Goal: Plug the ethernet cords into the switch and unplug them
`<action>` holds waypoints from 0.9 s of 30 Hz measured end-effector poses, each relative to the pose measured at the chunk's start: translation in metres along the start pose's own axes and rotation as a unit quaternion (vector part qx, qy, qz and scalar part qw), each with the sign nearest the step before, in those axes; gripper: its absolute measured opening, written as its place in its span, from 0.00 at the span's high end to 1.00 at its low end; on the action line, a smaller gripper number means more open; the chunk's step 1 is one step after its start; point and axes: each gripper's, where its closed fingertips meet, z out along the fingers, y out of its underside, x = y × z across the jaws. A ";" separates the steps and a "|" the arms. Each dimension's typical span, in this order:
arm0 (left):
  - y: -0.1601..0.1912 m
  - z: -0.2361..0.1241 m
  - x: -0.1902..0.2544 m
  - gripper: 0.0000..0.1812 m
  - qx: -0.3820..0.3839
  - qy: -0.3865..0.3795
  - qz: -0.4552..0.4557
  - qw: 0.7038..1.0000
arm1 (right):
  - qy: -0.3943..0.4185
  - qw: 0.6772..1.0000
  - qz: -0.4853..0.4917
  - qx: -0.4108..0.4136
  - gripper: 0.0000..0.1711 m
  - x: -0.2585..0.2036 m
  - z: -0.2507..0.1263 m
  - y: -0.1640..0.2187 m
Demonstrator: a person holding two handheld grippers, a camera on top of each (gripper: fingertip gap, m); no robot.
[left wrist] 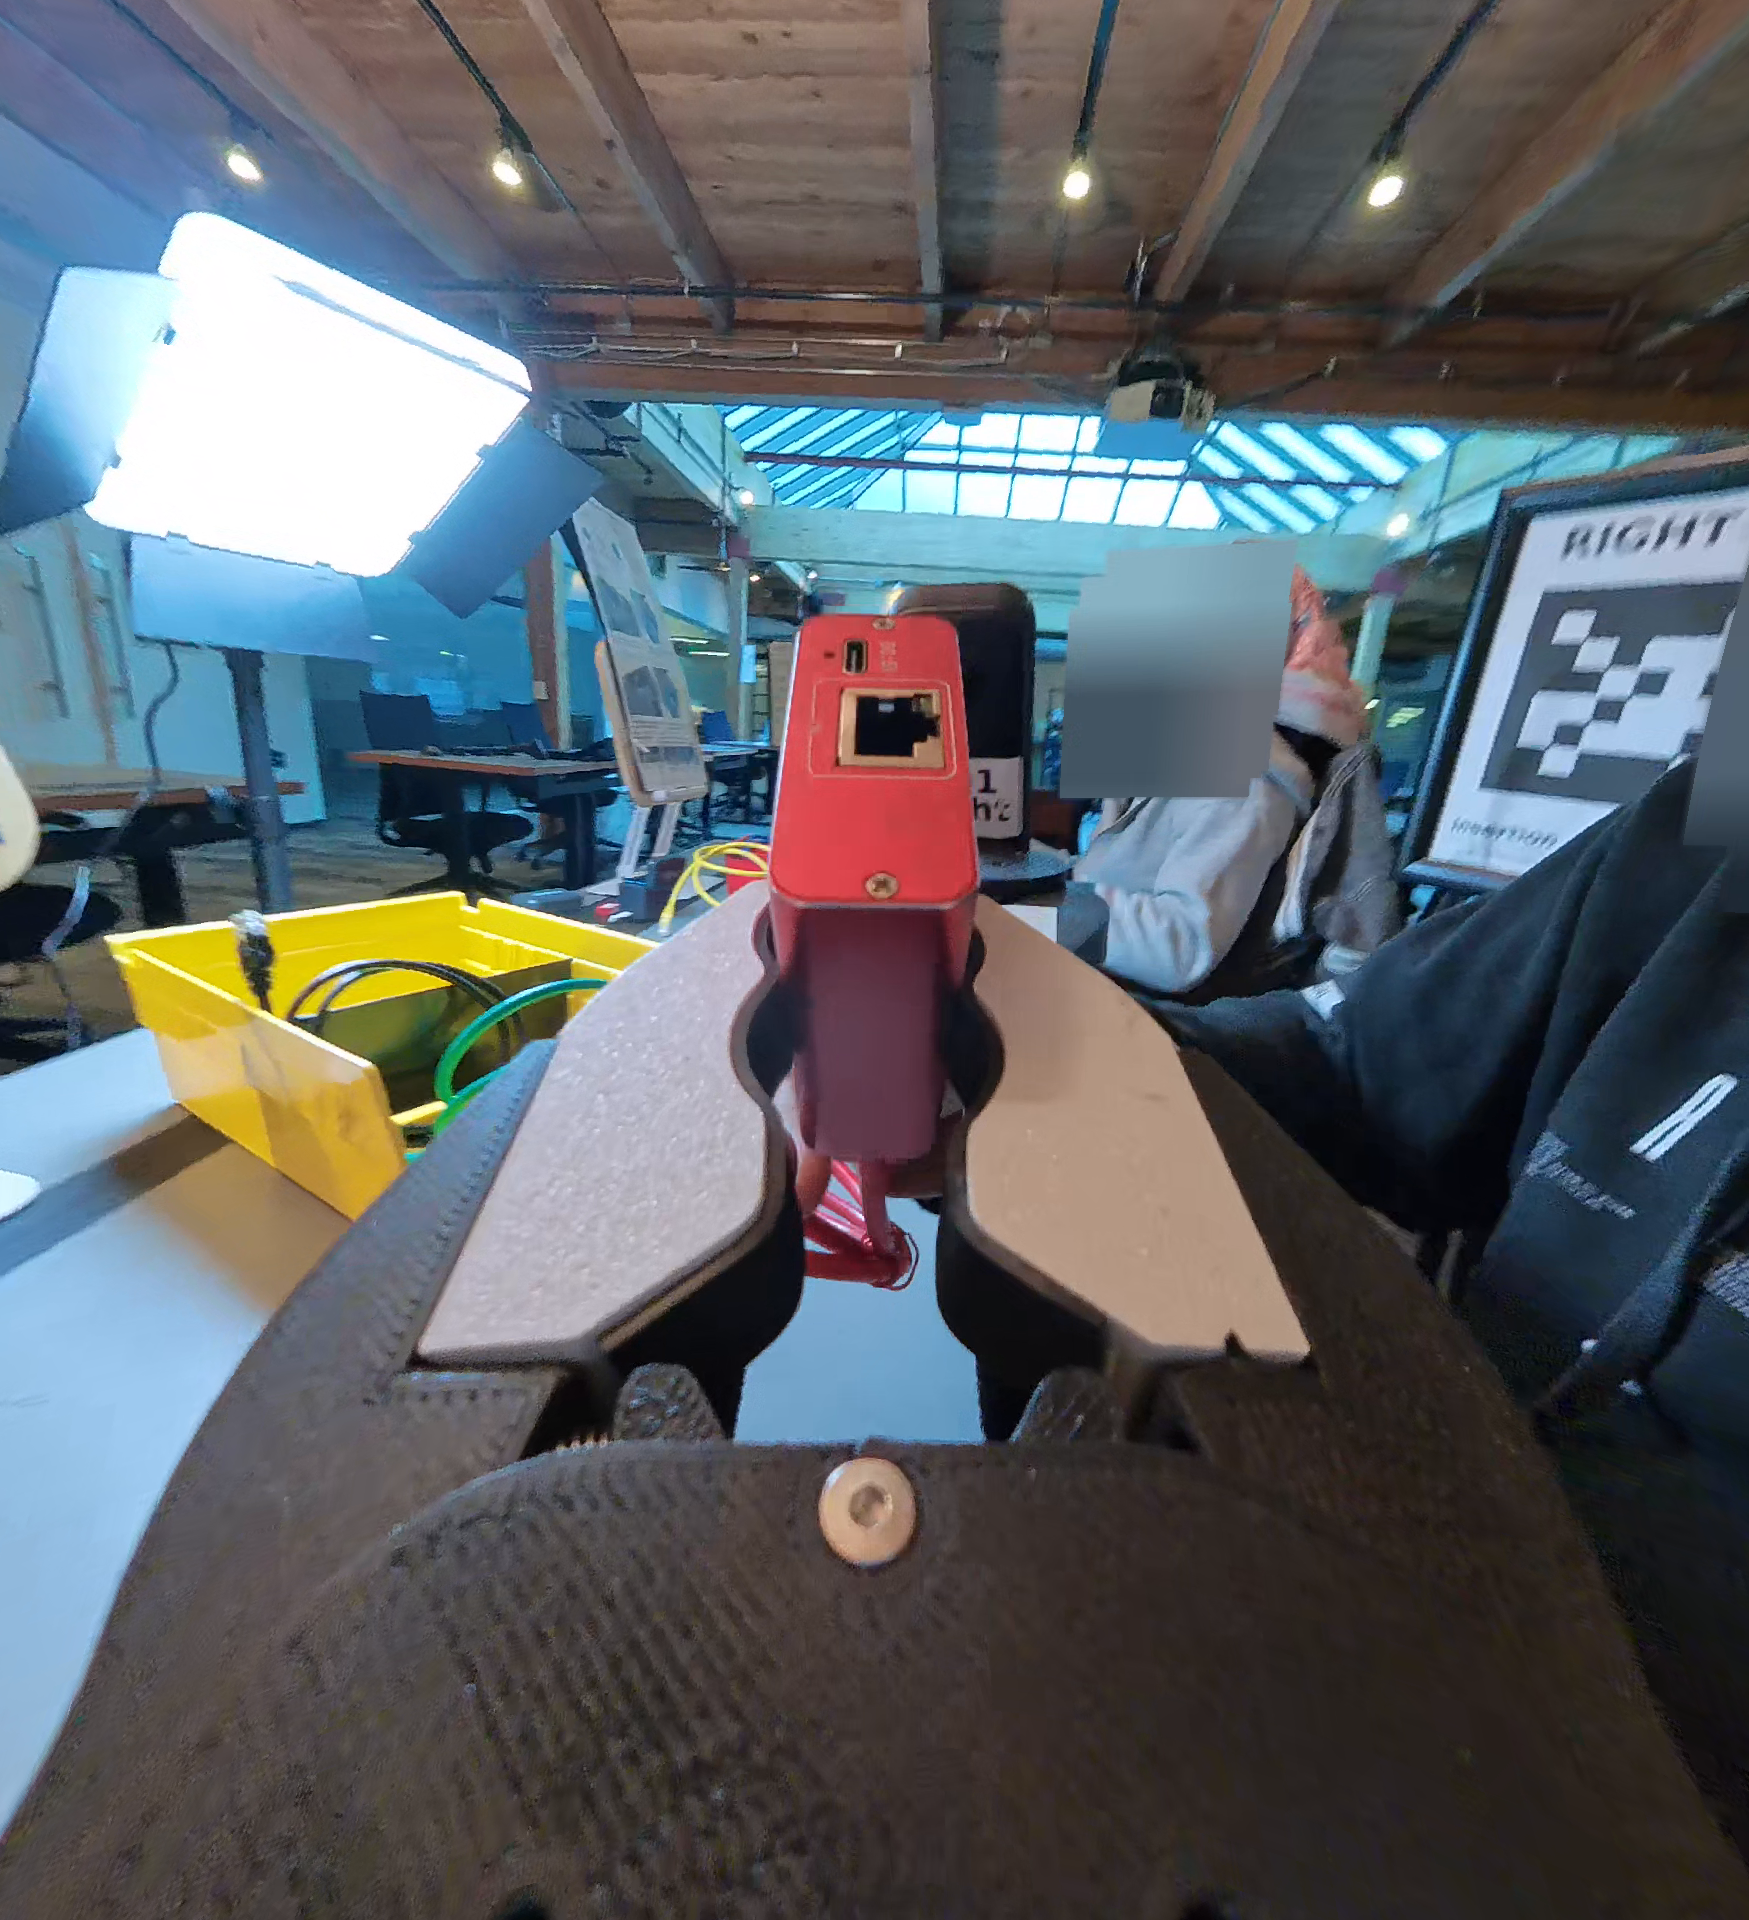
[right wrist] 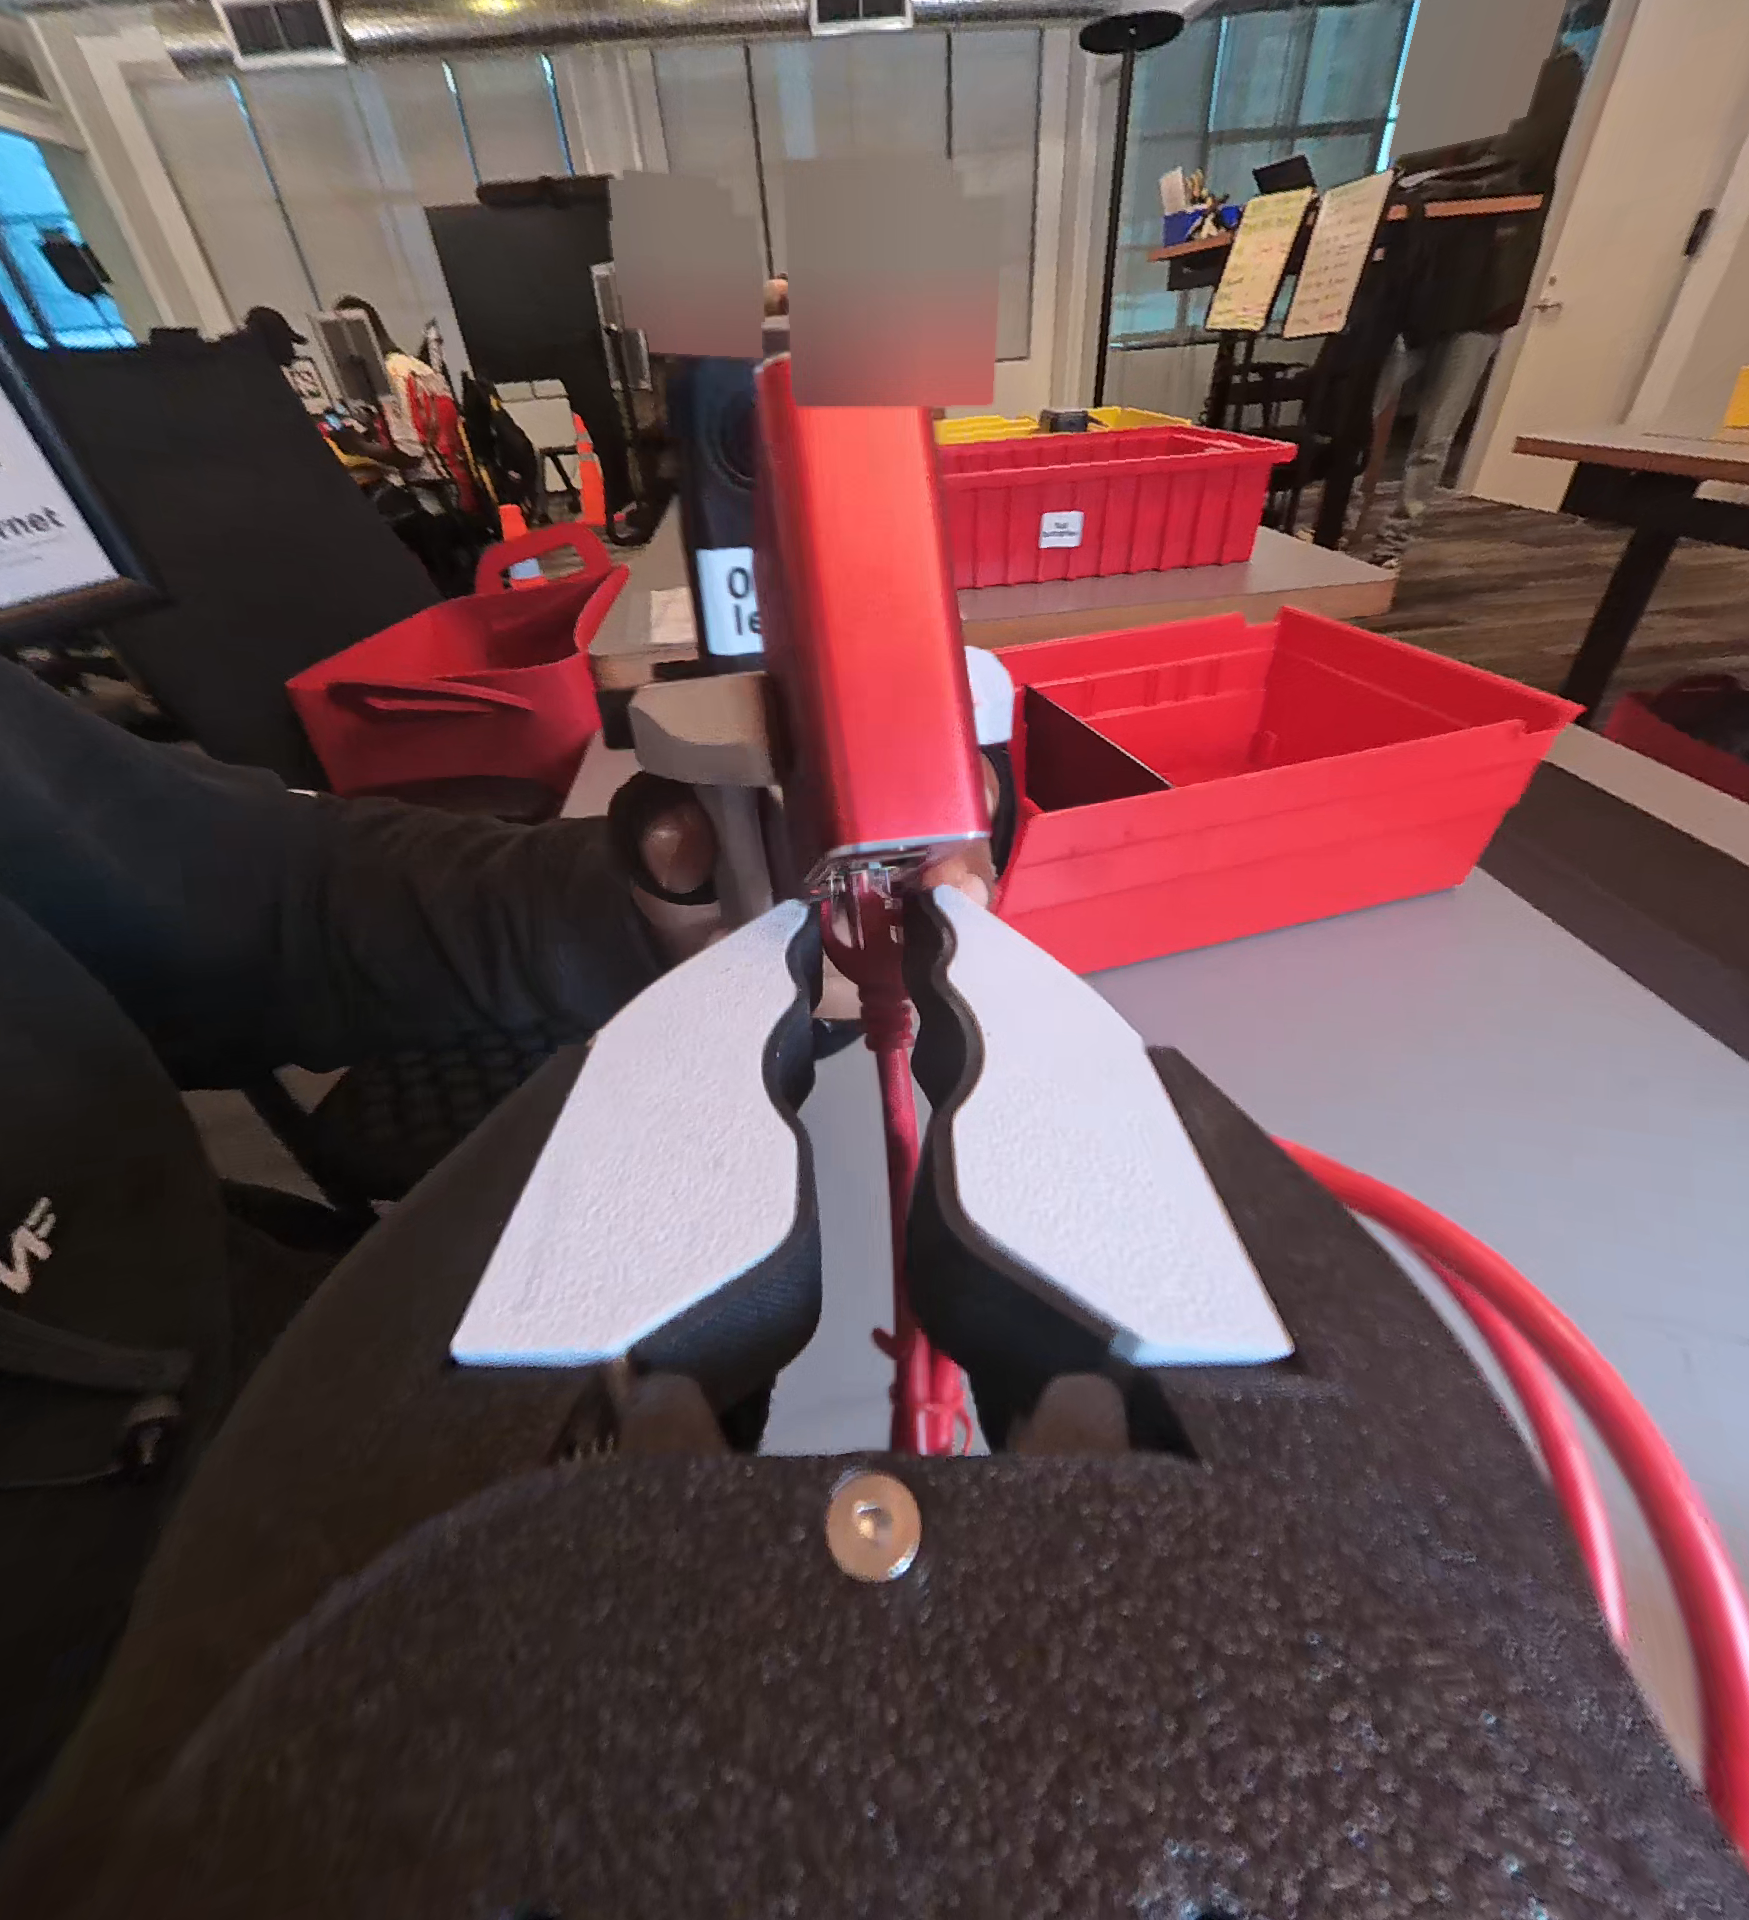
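Red switch (left wrist: 875,862) clamped in left gripper (left wrist: 870,997); right gripper (right wrist: 862,935) pinches plugged red cord (right wrist: 896,1091)

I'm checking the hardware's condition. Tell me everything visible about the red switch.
The red switch is a slim box of what looks like anodised metal, held upright and clamped between the left gripper fingers. Its upper end face shows an empty ethernet port, a small slot and two screws. In the right wrist view a red ethernet cord is plugged into its lower end, with the right gripper closed around the plug's boot.
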 end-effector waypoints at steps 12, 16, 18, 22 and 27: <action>-0.021 -0.009 0.017 0.85 0.030 0.024 0.080 0.996 | 0.092 0.993 0.011 -0.073 0.92 0.031 0.007 0.032; -0.063 -0.022 0.029 0.85 0.043 -0.007 0.155 0.987 | 0.038 0.995 0.052 -0.078 0.92 0.021 0.006 0.047; -0.057 -0.034 0.003 0.85 0.042 -0.046 0.097 0.993 | 0.045 0.996 0.017 -0.077 0.92 0.022 0.001 0.018; -0.032 -0.046 -0.043 0.85 0.029 -0.094 0.009 0.995 | 0.132 0.986 -0.069 -0.080 0.92 0.052 -0.038 -0.037; 0.006 -0.040 -0.063 0.85 -0.023 -0.115 -0.049 0.992 | 0.289 0.946 -0.118 -0.088 0.92 0.124 -0.108 -0.093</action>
